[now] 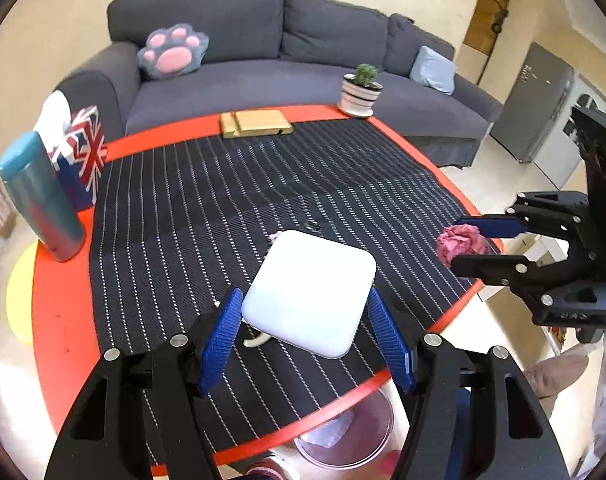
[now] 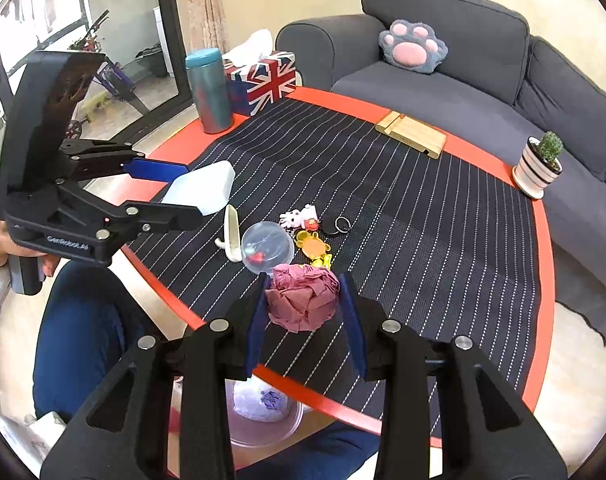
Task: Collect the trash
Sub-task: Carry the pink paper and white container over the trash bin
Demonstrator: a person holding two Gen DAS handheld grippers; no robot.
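Right gripper clenched on the pink paper wad, held clear above the table's near edge. Left gripper grasps the white square box, pads on opposite sides, box tilted and lifted off the striped mat. Clear bin sits on the floor below the near edge, some trash already in it.

Judgement: step in hand is carrying the wad to the bin. Bring it past the edge, centre it over the bin's mouth, lower, then release. Keep the left hand level and out of the way. Toys and clear ball lie near the wad; avoid brushing them.
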